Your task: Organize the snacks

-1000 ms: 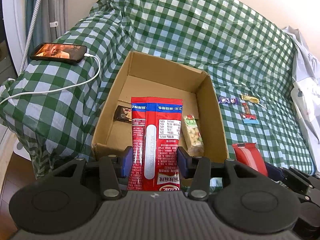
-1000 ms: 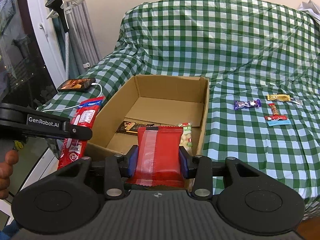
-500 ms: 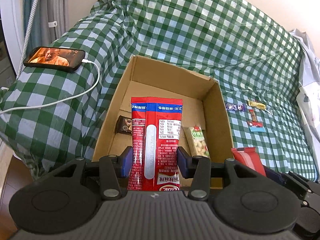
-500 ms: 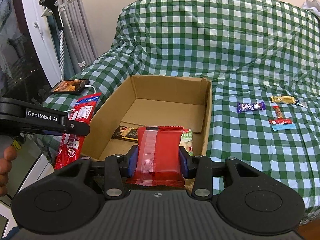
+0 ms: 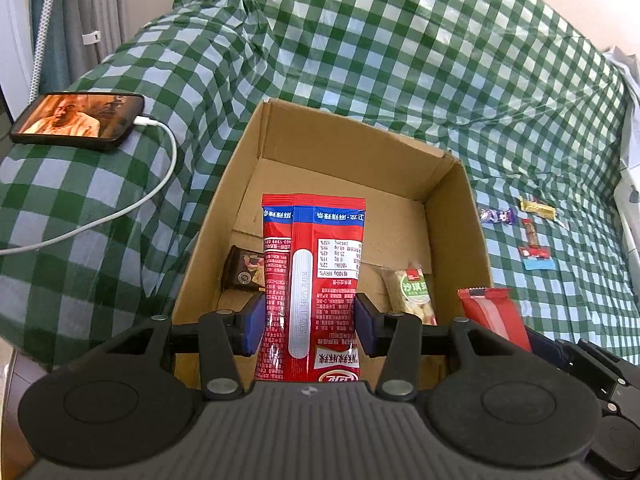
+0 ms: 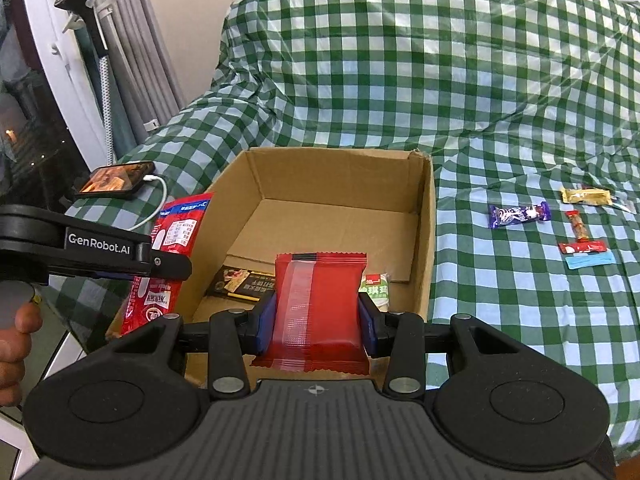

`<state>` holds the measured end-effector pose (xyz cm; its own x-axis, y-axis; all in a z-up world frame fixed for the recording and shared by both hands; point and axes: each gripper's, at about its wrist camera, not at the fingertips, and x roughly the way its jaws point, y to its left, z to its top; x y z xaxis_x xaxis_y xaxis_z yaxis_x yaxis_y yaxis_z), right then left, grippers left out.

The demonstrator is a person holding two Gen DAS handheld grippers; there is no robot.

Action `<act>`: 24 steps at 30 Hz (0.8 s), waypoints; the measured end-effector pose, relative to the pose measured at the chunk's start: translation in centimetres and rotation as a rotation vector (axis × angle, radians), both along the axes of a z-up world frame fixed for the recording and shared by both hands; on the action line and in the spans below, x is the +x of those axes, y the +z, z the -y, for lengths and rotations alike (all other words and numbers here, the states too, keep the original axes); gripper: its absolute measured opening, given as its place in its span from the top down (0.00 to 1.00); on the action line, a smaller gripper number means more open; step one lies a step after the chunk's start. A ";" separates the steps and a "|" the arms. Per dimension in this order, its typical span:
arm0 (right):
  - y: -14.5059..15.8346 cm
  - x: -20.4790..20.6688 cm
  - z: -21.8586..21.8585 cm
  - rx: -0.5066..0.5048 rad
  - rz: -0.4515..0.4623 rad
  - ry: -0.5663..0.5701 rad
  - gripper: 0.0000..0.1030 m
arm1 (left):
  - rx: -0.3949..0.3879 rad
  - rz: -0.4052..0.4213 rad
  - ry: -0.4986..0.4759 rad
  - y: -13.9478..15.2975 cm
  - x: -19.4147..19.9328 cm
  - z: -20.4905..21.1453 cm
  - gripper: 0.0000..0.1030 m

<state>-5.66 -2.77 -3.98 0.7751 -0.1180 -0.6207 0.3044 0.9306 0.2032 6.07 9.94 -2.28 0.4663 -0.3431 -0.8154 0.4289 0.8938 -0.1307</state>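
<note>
My left gripper (image 5: 310, 326) is shut on a tall red snack packet (image 5: 314, 280) with a blue band, held upright over the near edge of the open cardboard box (image 5: 456, 216). My right gripper (image 6: 316, 328) is shut on a shorter plain red packet (image 6: 318, 308), also over the box's (image 6: 424, 232) near edge. Inside the box lie a dark brown bar (image 5: 242, 270) (image 6: 240, 282) and a green-labelled nut bar (image 5: 412, 294) (image 6: 376, 290). In the right wrist view the left gripper (image 6: 160, 264) with its tall red packet (image 6: 172, 252) shows at the left, a person's fingers below it.
Several small snacks lie on the green checked cloth (image 6: 520, 120) right of the box: a purple bar (image 6: 518, 215), a yellow one (image 6: 586, 196), a red stick (image 6: 578, 228), a blue-and-red wrapper (image 6: 588, 254). A phone (image 5: 78, 120) on a white cable lies at the left; curtains stand behind.
Both grippers have moved toward the box with their packets still gripped; the box now looks larger and nearer in both views. Nothing in the box has shifted.
</note>
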 end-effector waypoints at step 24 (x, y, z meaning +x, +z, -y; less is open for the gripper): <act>-4.3 5.3 3.1 0.028 -0.078 -0.013 0.57 | 0.109 -0.053 -0.013 -4.8 4.8 3.2 0.50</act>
<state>-0.36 -5.83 -8.26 0.7230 -0.1090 -0.6822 0.3321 0.9207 0.2048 10.86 6.78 -7.11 0.4178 -0.2567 -0.8715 0.4359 0.8983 -0.0555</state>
